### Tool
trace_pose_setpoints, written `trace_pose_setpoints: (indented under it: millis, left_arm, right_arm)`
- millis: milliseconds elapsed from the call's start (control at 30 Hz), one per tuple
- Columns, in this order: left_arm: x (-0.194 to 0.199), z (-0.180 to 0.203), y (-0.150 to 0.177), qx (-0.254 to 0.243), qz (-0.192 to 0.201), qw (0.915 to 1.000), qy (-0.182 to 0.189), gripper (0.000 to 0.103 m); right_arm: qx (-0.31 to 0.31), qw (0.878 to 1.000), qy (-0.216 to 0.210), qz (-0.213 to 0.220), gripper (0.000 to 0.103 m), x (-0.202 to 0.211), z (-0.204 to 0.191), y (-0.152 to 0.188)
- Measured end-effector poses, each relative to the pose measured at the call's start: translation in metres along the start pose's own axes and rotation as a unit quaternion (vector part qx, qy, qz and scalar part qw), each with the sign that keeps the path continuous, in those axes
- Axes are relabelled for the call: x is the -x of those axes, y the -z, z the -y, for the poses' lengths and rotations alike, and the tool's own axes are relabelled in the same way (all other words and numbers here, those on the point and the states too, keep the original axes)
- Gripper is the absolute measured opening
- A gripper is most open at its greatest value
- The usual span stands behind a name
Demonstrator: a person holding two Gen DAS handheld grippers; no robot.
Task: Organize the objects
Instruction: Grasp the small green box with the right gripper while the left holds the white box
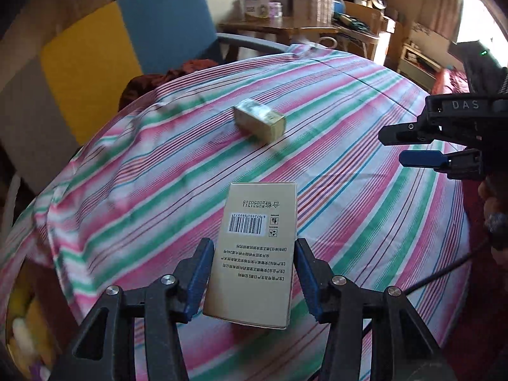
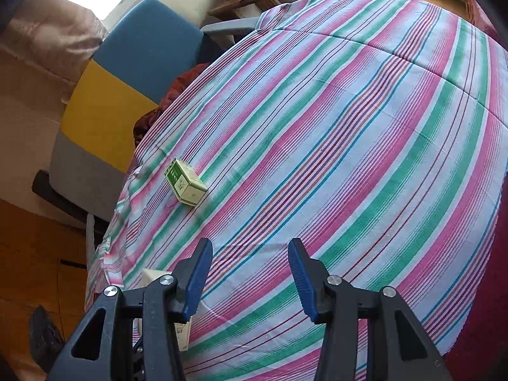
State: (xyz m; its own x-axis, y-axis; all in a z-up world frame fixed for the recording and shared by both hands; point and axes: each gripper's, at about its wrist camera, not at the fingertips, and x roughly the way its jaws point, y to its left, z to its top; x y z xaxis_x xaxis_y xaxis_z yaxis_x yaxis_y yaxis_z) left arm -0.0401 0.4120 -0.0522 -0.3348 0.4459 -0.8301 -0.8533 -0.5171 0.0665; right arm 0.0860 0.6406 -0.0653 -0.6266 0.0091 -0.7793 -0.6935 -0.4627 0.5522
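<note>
Gold carton (image 1: 257, 254): nearest thing, barcode side up, pinched between the blue pads of the left gripper (image 1: 252, 273); its far end reaches out over the striped cloth (image 1: 349, 190).
Slip risk: the pads seem to catch only the carton's long edges. I judge that smooth card could pivot or slide out on a quick swing.
Crush risk: the card walls look thin, so a harder squeeze may dent them.
Right gripper (image 2: 250, 273): fingers spread with nothing between them, hanging over bare cloth. From the left view it sits off to the side, near enough that a careless carry could knock it.
Cloth risk: it lies loose and rumpled, so a carton set down on a fold may tip.
Small box (image 2: 185, 185): green and cream, lying on its side farther out, close to the cloth's edge by the chair (image 2: 127, 79). A nudge could send it off.
Containers: carton and small box are both closed, contents unseen. No tray or bin shows.
</note>
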Motion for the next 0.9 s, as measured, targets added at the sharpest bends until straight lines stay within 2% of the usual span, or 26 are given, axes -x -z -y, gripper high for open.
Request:
trace_pose_setpoints:
  millis: [200, 300, 433, 600, 800, 900]
  left_arm:
    - [0.027, -0.009, 0.044, 0.051, 0.026, 0.9981, -0.023, 0.052]
    - [0.03, -0.005, 0.05, 0.048, 0.039, 0.9978, -0.026, 0.052]
    - [0.024, -0.007, 0.042, 0.047, 0.047, 0.9976, -0.019, 0.052]
    - [0.016, -0.011, 0.041, 0.063, 0.041, 0.9972, 0.0, 0.05]
    - [0.014, -0.018, 0.042, 0.082, 0.052, 0.9952, 0.012, 0.05]
    - [0.012, -0.019, 0.042, 0.082, 0.051, 0.9952, 0.018, 0.05]
  right_arm:
    - [0.062, 0.998, 0.008, -0.025, 0.05, -0.012, -0.024, 0.01]
    - [0.096, 0.994, 0.016, -0.041, 0.05, -0.019, -0.038, 0.016]
    - [0.136, 0.989, 0.036, -0.053, 0.05, -0.022, -0.06, 0.017]
    - [0.196, 0.978, 0.06, -0.038, 0.05, -0.033, -0.1, -0.007]
    - [0.25, 0.961, 0.11, -0.031, 0.05, -0.085, -0.131, -0.04]
    - [0.253, 0.959, 0.124, -0.04, 0.05, -0.116, -0.136, -0.052]
